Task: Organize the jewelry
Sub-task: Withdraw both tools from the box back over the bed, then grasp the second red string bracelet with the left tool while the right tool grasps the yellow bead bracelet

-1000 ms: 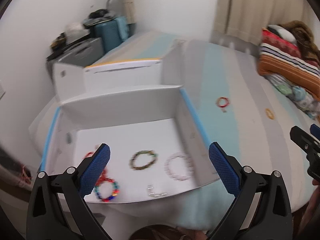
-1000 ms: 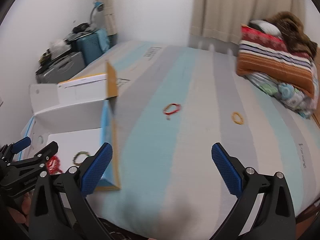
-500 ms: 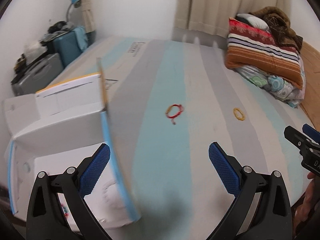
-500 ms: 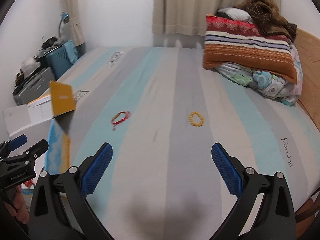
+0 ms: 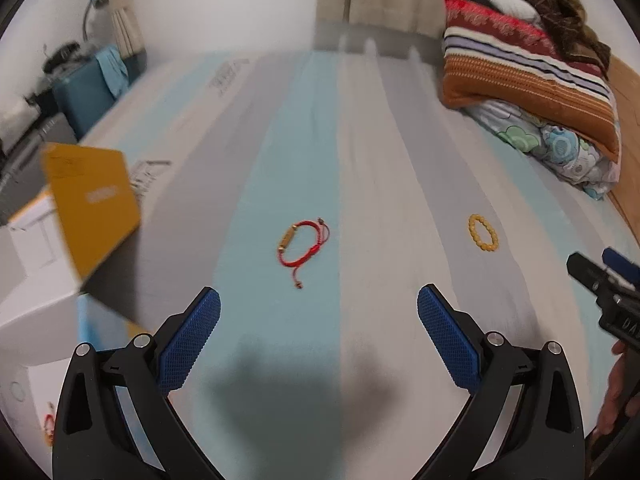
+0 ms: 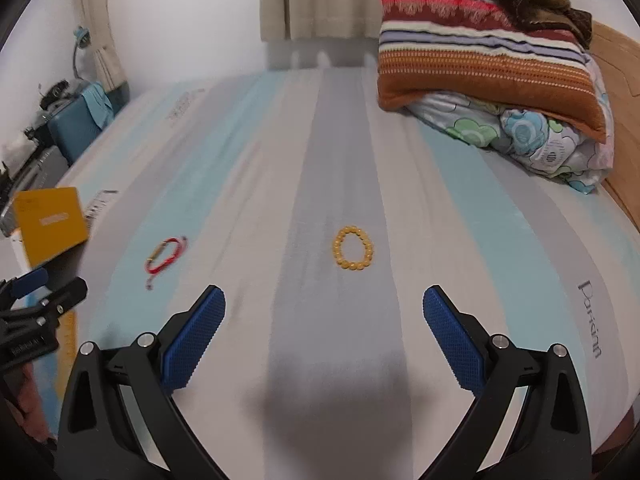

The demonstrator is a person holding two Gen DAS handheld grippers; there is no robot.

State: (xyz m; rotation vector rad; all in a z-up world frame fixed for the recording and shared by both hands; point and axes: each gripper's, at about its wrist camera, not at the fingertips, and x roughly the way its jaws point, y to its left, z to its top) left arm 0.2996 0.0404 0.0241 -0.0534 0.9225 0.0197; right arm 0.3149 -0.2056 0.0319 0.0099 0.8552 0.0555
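Observation:
A red cord bracelet (image 5: 303,243) with a gold tube lies on the striped bed, just ahead of my open, empty left gripper (image 5: 319,316). A yellow bead bracelet (image 5: 483,233) lies to its right. In the right wrist view the yellow bead bracelet (image 6: 353,254) lies straight ahead of my open, empty right gripper (image 6: 324,312), and the red cord bracelet (image 6: 165,259) lies to the left. The white box (image 5: 32,280) with a yellow flap stands at the left; a bracelet shows inside at its bottom corner.
Folded striped blankets and a floral quilt (image 6: 492,76) are piled at the far right of the bed. A blue suitcase (image 5: 86,96) and clutter stand beside the bed at far left. The box flap (image 6: 50,222) rises at the left.
Both grippers have swung right, away from the box and toward the bracelets on the bed. The box has slid from centre to the left edge of both views. Both stay open.

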